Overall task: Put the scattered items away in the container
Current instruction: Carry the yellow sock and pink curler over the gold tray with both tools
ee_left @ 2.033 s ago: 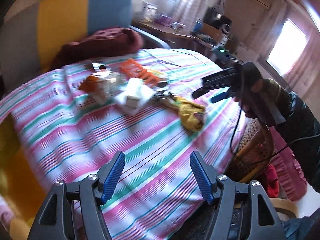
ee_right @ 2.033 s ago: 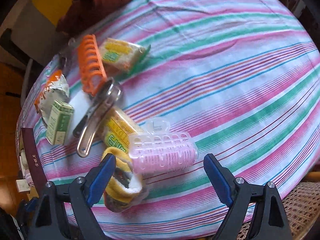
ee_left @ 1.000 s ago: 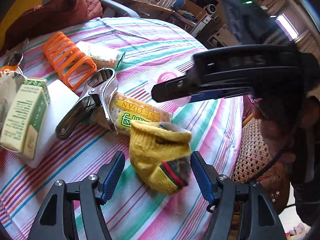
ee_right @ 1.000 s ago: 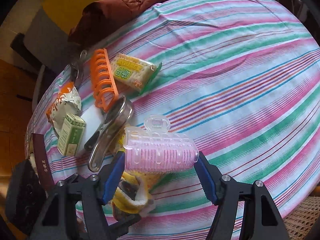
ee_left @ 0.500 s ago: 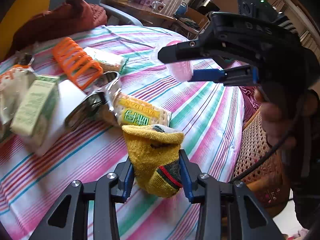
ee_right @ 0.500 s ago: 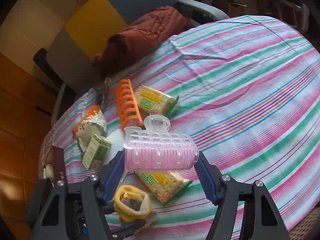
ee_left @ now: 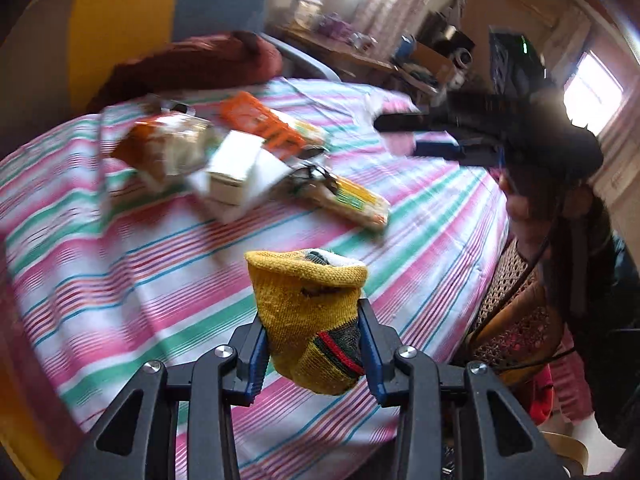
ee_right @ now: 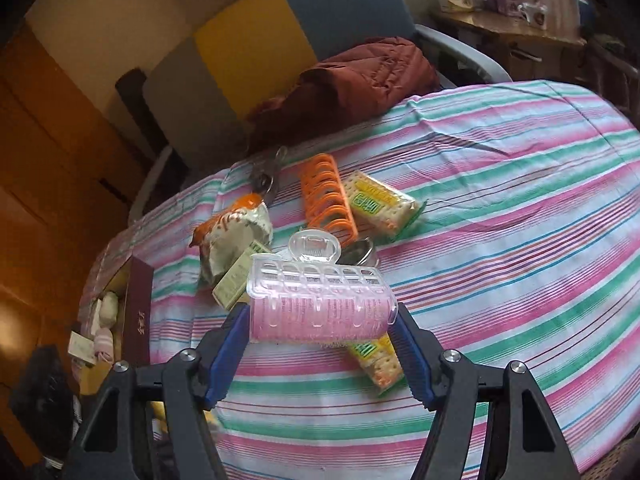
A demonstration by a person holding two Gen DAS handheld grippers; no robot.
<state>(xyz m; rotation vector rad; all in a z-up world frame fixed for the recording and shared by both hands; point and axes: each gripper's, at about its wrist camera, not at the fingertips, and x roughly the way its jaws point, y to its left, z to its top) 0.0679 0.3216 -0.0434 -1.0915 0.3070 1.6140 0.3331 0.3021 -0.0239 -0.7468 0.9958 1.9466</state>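
My left gripper (ee_left: 312,354) is shut on a yellow sock (ee_left: 310,312), held up above the striped tablecloth (ee_left: 132,264). My right gripper (ee_right: 320,350) is shut on a pink hair roller with a clear clip (ee_right: 320,300), also lifted off the table. Left on the cloth are an orange rack (ee_right: 326,196), two cracker packs (ee_right: 380,204) (ee_right: 376,364), a snack bag (ee_right: 232,236), a small green box (ee_right: 236,280) and a metal tool (ee_right: 356,252). A dark red box (ee_right: 138,312) with several items inside sits at the table's left edge.
A maroon jacket (ee_right: 352,80) lies on the chair behind the table. In the left wrist view the other gripper and a hand (ee_left: 520,148) hover at the right, over a wicker chair (ee_left: 516,320). A cluttered desk (ee_left: 360,52) stands at the back.
Both grippers closed on their items and lifted them: the left took the sock, the right raised the roller higher. The left view has swung left and back from the pile.
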